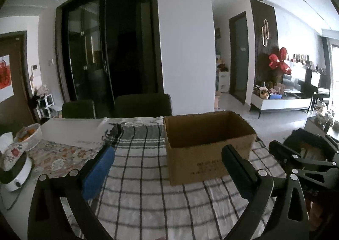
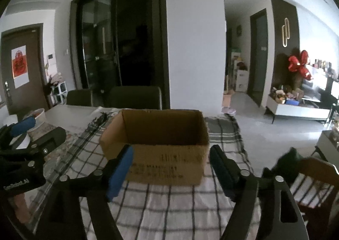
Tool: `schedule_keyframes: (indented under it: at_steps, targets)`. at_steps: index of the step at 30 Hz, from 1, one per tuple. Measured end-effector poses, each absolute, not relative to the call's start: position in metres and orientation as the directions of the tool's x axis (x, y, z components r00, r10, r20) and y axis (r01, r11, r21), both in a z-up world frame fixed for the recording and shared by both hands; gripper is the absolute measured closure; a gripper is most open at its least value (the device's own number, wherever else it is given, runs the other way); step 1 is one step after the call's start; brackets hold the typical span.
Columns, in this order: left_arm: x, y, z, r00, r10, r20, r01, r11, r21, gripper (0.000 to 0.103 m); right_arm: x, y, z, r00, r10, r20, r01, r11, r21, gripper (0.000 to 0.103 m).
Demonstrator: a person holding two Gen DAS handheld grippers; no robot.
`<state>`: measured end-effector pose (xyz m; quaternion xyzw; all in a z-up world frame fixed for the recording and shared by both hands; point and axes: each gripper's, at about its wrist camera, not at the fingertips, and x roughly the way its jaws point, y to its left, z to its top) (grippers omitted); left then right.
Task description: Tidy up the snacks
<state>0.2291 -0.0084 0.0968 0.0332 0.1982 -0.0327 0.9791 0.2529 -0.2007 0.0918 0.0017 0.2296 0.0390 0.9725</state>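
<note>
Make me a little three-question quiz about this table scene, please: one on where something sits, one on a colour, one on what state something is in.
1. Where does the cardboard box stand?
A. On the checked cloth
B. On the floor
C. On a chair

2. What colour are the pads on the fingers of the left gripper?
A. Red
B. Blue
C. Yellow

3. What state is the right gripper in?
A. Shut on a snack
B. Shut on the box's edge
C. Open, holding nothing

Answers: 
1 A, the box's base rests on the black-and-white checked cloth in both views. 
2 B, the pad on the left-hand finger is plainly blue. 
3 C, its fingers stand wide apart in front of the box with nothing between them.
</note>
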Motion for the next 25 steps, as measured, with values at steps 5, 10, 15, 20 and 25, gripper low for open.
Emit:
schedule_keyframes:
  at_steps: [5,10,15,20,25]
  targets:
    - [0.182,-0.006,0.100,0.927,-0.062,-0.371,0.091,0.994,0.061,0.000,0.205,-0.199,0.094,0.889,0.074,-0.452,-0.063,0.997,0.038,0.020]
    - [0.142,-0.003,0.100,0.925,-0.088,-0.371,0.113,0.993,0.046,0.000,0.163,-0.195,0.092,0.887,0.084,-0.454,-0.070,0.996,0.047,0.017]
    - [0.110,-0.004,0.098,0.922,-0.102,-0.374,0.124,0.992,0.035,0.000,0.133,-0.197,0.089,0.885,0.085,-0.457,-0.062,0.996,0.065,0.017]
    - [0.090,-0.007,0.094,0.924,-0.092,-0.371,0.119,0.992,0.051,0.000,0.108,-0.201,0.083,0.880,0.080,-0.468,-0.052,0.996,0.073,0.015]
    - [0.083,-0.010,0.093,0.922,-0.104,-0.374,0.131,0.990,0.046,0.000,0.094,-0.203,0.075,0.874,0.074,-0.480,-0.044,0.996,0.073,0.015]
